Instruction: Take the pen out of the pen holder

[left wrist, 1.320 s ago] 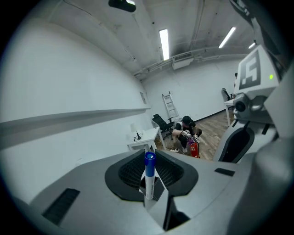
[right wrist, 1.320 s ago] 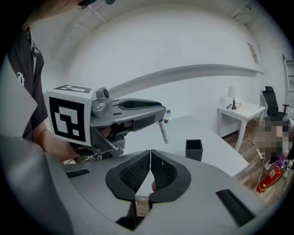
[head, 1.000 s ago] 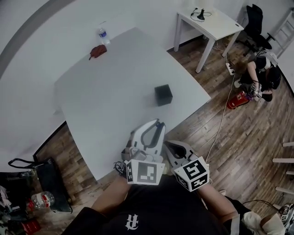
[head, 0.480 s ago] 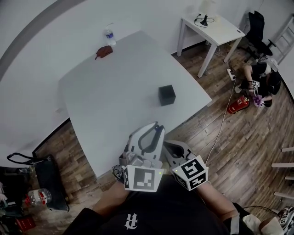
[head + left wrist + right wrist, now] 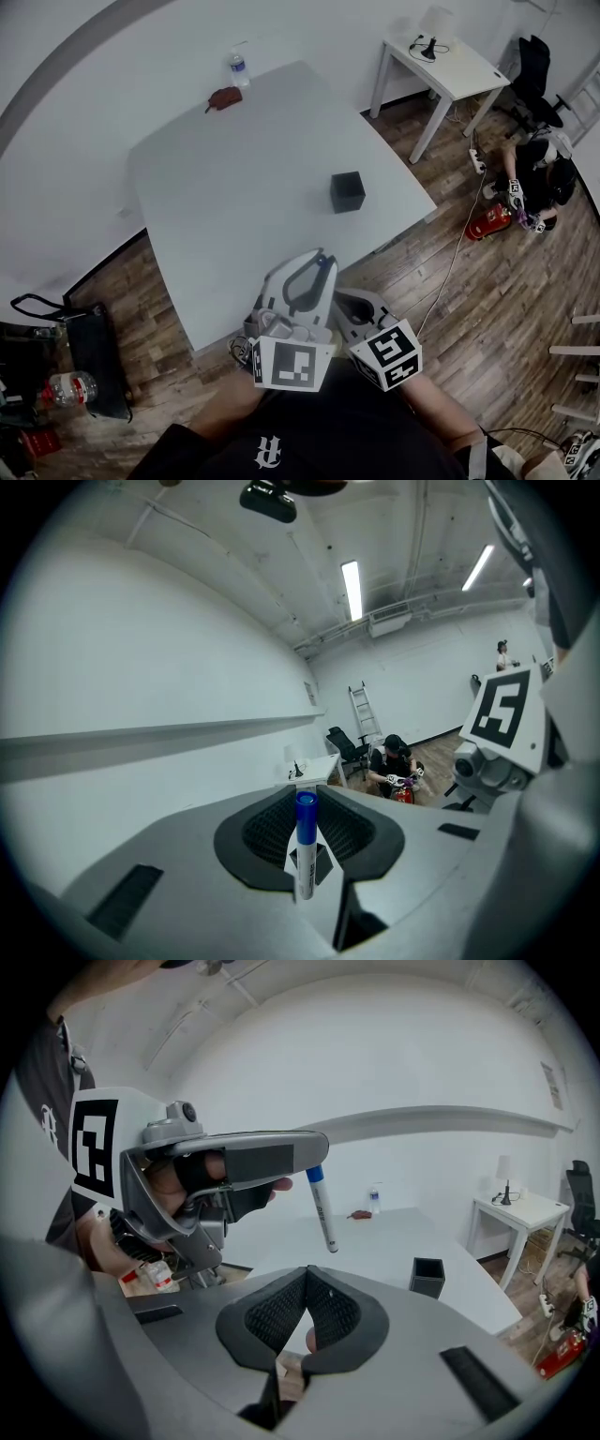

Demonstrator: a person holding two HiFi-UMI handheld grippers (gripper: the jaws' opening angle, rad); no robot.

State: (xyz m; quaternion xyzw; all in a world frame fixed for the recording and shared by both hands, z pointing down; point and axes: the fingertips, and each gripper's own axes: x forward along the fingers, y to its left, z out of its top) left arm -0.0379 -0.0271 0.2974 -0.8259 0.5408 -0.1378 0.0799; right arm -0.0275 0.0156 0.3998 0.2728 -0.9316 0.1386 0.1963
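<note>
The pen [image 5: 305, 850], the only one here, is clear of its holder and up in the air, pinched at its blue-capped end between the jaws of the left gripper [image 5: 314, 1152]. It is a slim round stick with a white barrel carrying dark print too small to read, and in the right gripper view it hangs tip-down, tilted slightly. The right gripper [image 5: 305, 1312] has its ribbed black pads pressed together with nothing between them. The two grippers are grey moulded plastic, each with one cube of black-and-white square markers, and they are held close to the person's chest at 6 o'clock of the head view.

There is one pen holder [image 5: 347, 191], a small matte black open-topped box, standing upright on the big pale smooth desk [image 5: 234, 187], toward its 4 o'clock side and well apart from the pen. At the desk's 12 o'clock edge stand one clear water bottle [image 5: 236, 67] and, just beside it, one small reddish-brown lump [image 5: 224, 97]. A second, smaller white desk [image 5: 450, 66] stands at 2 o'clock on the wood-plank floor [image 5: 487, 281], near one crouching person [image 5: 536, 178].
</note>
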